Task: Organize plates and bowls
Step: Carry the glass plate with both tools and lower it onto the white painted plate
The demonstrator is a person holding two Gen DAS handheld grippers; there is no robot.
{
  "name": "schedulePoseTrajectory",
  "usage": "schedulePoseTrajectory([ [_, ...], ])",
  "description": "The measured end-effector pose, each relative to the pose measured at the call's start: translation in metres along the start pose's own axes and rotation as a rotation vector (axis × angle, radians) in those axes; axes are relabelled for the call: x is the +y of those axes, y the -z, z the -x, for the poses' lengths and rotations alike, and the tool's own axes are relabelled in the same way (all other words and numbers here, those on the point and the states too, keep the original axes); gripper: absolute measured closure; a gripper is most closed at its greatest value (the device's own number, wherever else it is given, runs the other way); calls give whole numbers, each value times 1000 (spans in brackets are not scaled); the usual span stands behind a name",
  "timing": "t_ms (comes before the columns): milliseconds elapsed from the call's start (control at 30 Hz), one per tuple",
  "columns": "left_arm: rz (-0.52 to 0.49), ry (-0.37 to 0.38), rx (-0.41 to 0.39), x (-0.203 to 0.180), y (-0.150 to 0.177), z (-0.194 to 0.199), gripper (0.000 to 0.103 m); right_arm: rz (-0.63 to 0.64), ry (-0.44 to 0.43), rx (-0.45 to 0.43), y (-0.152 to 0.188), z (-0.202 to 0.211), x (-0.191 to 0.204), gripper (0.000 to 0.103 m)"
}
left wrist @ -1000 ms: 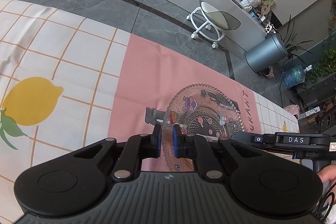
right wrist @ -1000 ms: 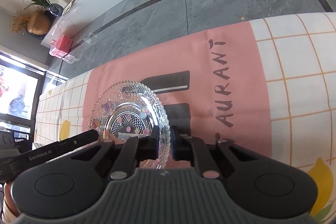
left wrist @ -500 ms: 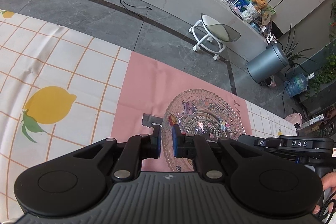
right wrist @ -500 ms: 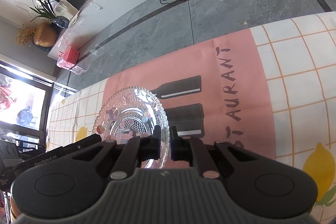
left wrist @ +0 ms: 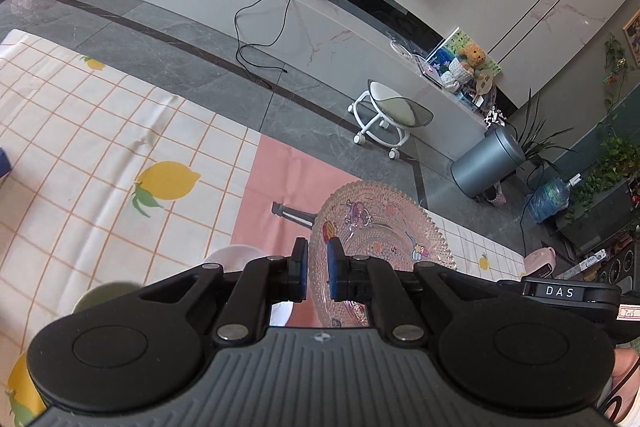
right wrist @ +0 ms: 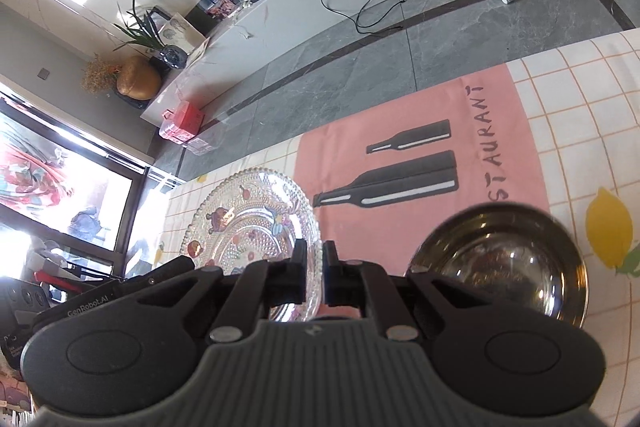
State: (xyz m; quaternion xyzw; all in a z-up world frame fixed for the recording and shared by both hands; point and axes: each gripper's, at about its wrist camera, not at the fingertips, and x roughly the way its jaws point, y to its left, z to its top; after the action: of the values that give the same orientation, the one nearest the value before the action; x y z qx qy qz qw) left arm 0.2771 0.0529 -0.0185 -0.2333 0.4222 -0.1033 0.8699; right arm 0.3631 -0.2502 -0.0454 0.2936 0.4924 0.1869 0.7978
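A clear patterned glass plate (left wrist: 380, 227) with cartoon decals is held up off the table, gripped at opposite rims. My left gripper (left wrist: 317, 271) is shut on its left rim. My right gripper (right wrist: 314, 271) is shut on its right rim, where the plate (right wrist: 248, 227) fills the lower left of the right wrist view. A steel bowl (right wrist: 500, 259) sits on the tablecloth just right of the right gripper. A white bowl (left wrist: 236, 255) and a green bowl (left wrist: 100, 297) show under the left gripper, partly hidden.
The table carries a checked lemon cloth (left wrist: 100, 147) with a pink panel (right wrist: 420, 131) printed with bottles. Beyond the table edge lie grey floor, a white stool (left wrist: 388, 119), a grey bin (left wrist: 488, 163) and a cable.
Both grippers have lifted the plate up and back from the pink panel. The steel bowl, white bowl and green bowl have come into view below.
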Motion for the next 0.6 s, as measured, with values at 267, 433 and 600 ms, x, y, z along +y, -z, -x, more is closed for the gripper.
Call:
schedulePoseTrajectory([
  [267, 49, 6, -64, 20, 65, 81, 93, 39, -59, -6, 86, 40, 30, 98],
  [433, 77, 7, -60, 34, 112, 108, 93, 21, -87, 24, 146, 53, 28, 98],
  [600, 145, -7, -27, 55, 170, 112, 93, 23, -68, 22, 206, 58, 16, 98],
])
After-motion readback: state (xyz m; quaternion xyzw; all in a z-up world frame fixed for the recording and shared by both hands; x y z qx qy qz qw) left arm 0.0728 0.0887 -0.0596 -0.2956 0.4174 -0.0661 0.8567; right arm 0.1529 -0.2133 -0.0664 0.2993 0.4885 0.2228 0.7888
